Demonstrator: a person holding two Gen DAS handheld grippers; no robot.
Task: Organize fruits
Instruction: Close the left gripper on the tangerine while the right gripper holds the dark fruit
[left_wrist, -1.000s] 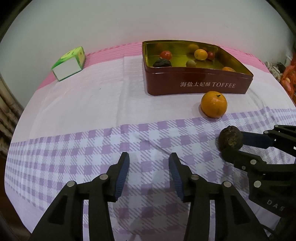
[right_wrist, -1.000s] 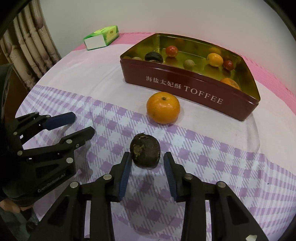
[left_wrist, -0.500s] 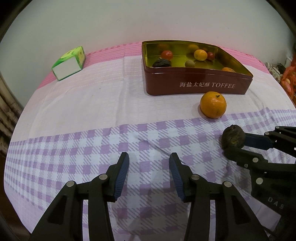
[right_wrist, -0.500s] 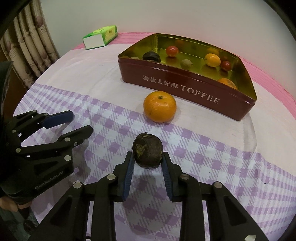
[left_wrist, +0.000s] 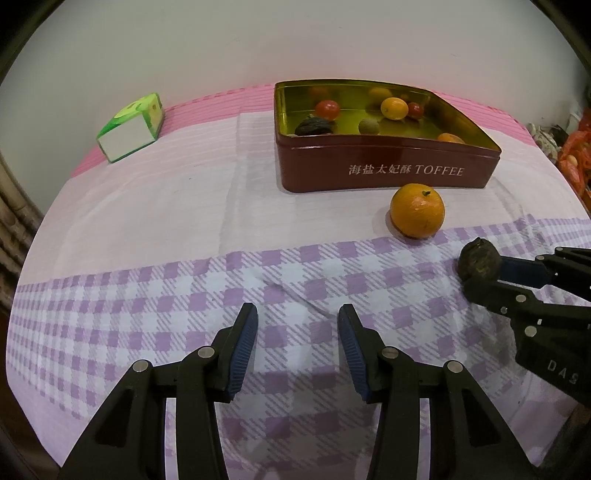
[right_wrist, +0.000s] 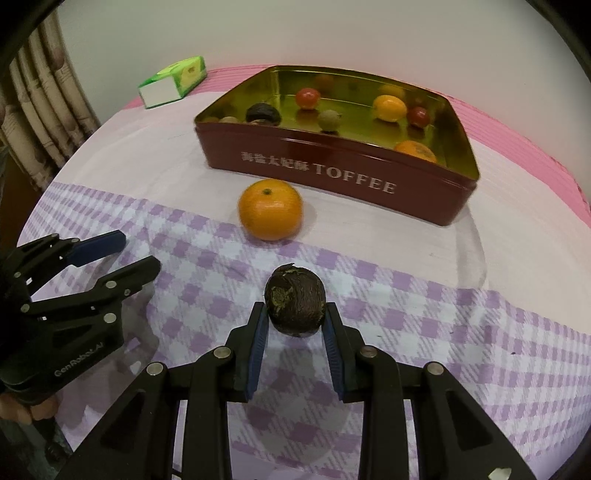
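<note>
At far left the left hand-held gripper (left_wrist: 294, 334) hangs spread and empty over the checked worktop (left_wrist: 155, 206); to its right the right hand-held gripper (right_wrist: 294, 325) pinches a dark fruit (right_wrist: 295, 300) just short of the orange (right_wrist: 270, 209). Judged part done: several fruits lie in the tin (right_wrist: 332, 173), these two remain outside. Tin's near wall hides part of its floor; dark fruit's kind unclear.

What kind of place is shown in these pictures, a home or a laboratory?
Most likely a room in a home. A table wears a pink and purple checked cloth, a curtain hangs beside it, and a reused toffee tin holds small fruits, with a green tissue box nearby.
</note>
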